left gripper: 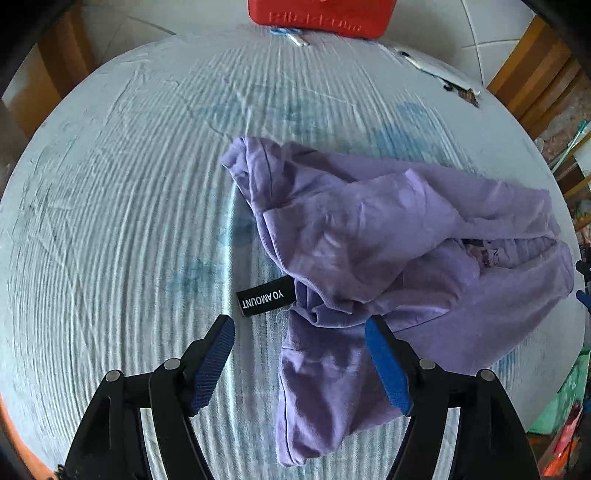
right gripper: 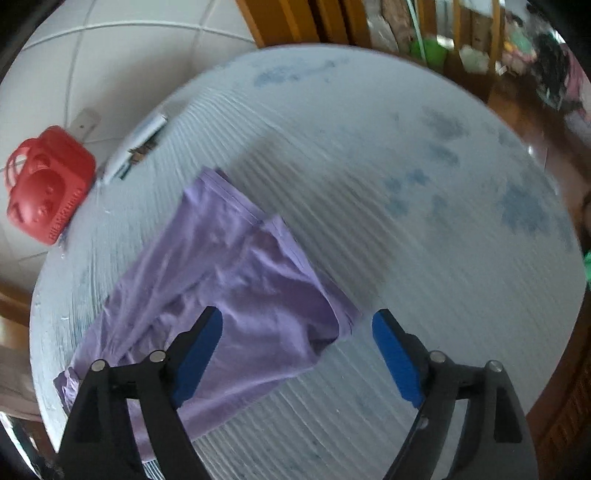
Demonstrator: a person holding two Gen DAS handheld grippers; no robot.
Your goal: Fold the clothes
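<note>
A crumpled purple garment (left gripper: pixel 369 236) lies on the round table with a pale blue ribbed cloth (left gripper: pixel 110 184). A black label reading "YO AMOUNT" (left gripper: pixel 265 296) sticks out at its near left edge. My left gripper (left gripper: pixel 300 326) is open and empty, hovering over the garment's near bunched end. In the right wrist view the same garment (right gripper: pixel 229 273) stretches from the middle to the lower left. My right gripper (right gripper: pixel 297 321) is open and empty above the garment's near right corner.
A red plastic box (left gripper: pixel 319 16) stands at the table's far edge, also in the right wrist view (right gripper: pixel 48 184). A white pen-like object (left gripper: pixel 436 70) lies near that edge. Wooden furniture and clutter (right gripper: pixel 480 44) surround the table over a tiled floor.
</note>
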